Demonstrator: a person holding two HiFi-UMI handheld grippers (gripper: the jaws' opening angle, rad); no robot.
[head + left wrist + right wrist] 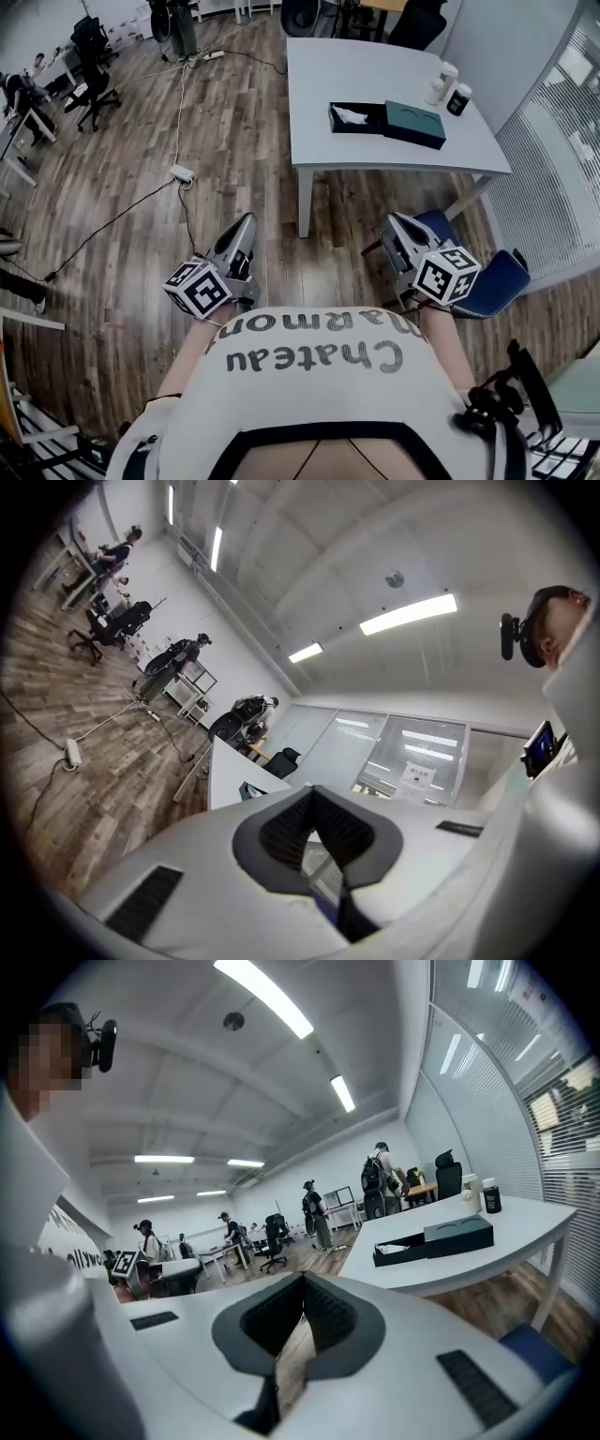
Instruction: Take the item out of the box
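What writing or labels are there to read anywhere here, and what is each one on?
"Chateau": on the person's white shirt, upside down in the head view.
"Marmon": the line beyond it on the same shirt; its end is lost at the edge of the shirt.
Paper sign in the left gripper view: too small to read.
Labels on the bottles: too small to read.
Marker cubes: square patterns only, no words.

Head view looks steeply down; both gripper views face forward from low. All 3 share the far table [375, 66] and box [357, 119].
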